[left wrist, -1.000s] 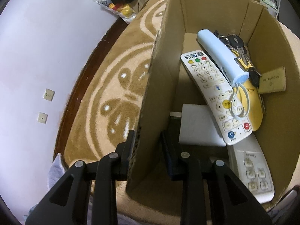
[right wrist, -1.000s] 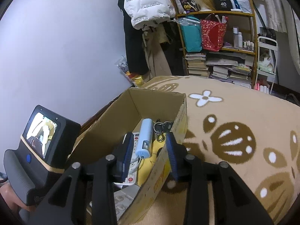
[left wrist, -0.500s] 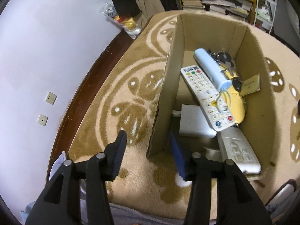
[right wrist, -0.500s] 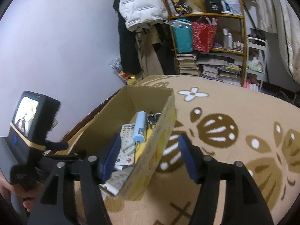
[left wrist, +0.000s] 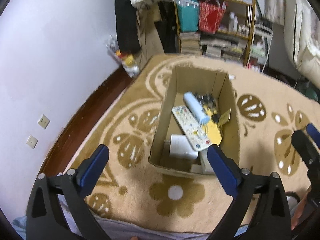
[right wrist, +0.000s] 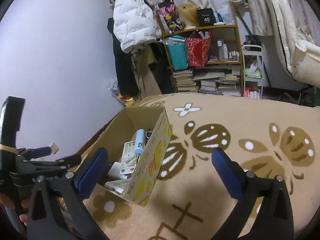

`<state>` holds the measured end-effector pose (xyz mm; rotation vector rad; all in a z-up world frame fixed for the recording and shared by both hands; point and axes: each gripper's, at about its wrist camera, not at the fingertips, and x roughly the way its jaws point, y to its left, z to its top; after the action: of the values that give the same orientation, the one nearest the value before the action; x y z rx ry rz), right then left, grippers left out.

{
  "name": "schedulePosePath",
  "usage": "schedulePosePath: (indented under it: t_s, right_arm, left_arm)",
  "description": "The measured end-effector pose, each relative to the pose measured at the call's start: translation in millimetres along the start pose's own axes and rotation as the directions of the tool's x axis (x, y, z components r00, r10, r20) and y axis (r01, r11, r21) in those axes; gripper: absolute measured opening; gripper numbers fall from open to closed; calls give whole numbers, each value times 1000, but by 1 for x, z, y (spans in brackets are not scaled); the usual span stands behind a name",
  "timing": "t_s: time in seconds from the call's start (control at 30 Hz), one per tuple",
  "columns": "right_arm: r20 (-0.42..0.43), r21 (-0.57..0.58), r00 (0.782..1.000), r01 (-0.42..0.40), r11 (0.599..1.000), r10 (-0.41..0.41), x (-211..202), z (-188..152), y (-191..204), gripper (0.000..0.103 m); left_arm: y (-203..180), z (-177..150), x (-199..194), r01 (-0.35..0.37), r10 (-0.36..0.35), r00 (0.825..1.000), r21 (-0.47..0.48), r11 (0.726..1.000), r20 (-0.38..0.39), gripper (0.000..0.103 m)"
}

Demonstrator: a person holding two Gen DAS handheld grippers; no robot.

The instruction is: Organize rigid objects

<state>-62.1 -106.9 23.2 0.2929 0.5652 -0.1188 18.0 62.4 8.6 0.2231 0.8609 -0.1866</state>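
An open cardboard box (left wrist: pixel 200 84) is set on the patterned rug (left wrist: pixel 260 92); a white remote control (left wrist: pixel 189 128), a pale blue cylinder (left wrist: pixel 196 107) and keys (left wrist: pixel 207 98) are held inside; left gripper (left wrist: pixel 158 162) and right gripper (right wrist: pixel 160 164) are opening wide, nothing between their jaws.

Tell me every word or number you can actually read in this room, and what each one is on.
"40": on the small black box on the top shelf; the smaller lettering around it is too small to read.
White puffer jacket: rows of print, too small to read.
Cardboard box: printing on its yellow side, unreadable.
White remote in the box: button labels blurred.
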Motion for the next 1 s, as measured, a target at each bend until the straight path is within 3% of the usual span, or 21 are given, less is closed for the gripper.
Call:
schedulePosePath:
  t_s: [0.23, 0.4, 0.67, 1.0]
  right_arm:
    - [42, -3, 999, 12, 1000, -12, -21, -4, -1, 103]
    - [136, -22, 990, 50, 999, -46, -39, -12, -4, 103]
    - [113, 15, 993, 37, 999, -39, -39, -20, -13, 103]
    - [28, 29, 998, 49, 998, -50, -24, -29, -17, 103]
  left_arm:
    - [-1, -7, -30, 10, -12, 994, 19, 1000, 105, 101]
    - [-6, -13, -47, 38, -41, 984, 21, 999, 176, 101]
    - [-8, -23, -55, 67, -67, 974, 8, 998, 216, 101]
    - [-20, -23, -43, 27, -36, 982, 49, 998, 186, 101]
